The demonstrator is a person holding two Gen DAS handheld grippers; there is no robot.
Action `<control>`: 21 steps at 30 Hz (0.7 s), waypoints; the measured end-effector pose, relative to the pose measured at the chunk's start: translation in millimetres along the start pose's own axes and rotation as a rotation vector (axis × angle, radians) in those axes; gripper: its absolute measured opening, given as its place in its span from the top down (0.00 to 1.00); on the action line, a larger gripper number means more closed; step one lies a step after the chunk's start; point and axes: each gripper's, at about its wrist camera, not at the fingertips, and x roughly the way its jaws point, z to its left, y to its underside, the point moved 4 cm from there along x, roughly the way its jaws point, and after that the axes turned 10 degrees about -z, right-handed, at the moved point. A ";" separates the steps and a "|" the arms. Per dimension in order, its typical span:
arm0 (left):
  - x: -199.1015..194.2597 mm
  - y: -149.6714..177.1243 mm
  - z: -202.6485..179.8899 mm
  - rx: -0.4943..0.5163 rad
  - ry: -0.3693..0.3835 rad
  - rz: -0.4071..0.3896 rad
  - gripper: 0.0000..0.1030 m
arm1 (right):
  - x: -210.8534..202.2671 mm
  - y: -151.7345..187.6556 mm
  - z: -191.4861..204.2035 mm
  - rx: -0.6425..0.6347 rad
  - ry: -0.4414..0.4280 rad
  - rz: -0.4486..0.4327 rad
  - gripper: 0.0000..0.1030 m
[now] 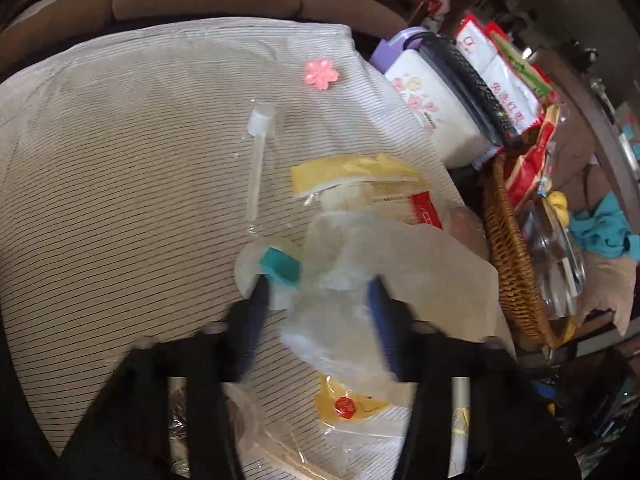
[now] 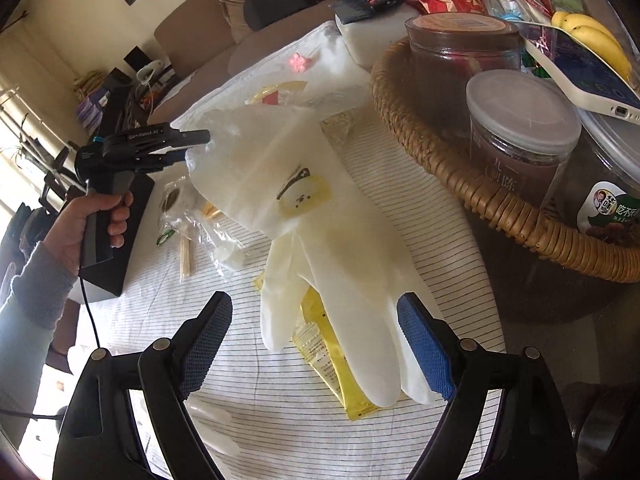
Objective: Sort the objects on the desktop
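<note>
Gripping the cuff of a white rubber glove (image 2: 304,216) at left of the right-wrist frame with the left gripper (image 2: 191,145), jaws pinched on its edge; glove draping limp toward lower centre over the striped cloth (image 2: 280,432). Waiting wide open around the glove's fingertips, touching nothing: right gripper (image 2: 320,344). Judging it light, floppy, slippery; best pinched at the thicker cuff.

Support surface: table under a striped cloth (image 1: 120,160). Resting on the cloth: pink flower clip (image 1: 320,74) at 12 o'clock, clear tube (image 1: 258,160) centre, wicker basket (image 1: 508,264) at 3 o'clock.
</note>
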 end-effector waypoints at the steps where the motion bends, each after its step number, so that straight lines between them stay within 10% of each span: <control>1: -1.1 0.5 -3.6 0.013 -0.009 -0.001 0.70 | 0.8 0.0 0.0 -0.006 0.010 0.002 0.15; 21: -173.0 -32.1 -112.4 0.127 0.022 -0.201 1.00 | -16.6 -11.0 14.8 -0.111 0.125 -0.113 0.15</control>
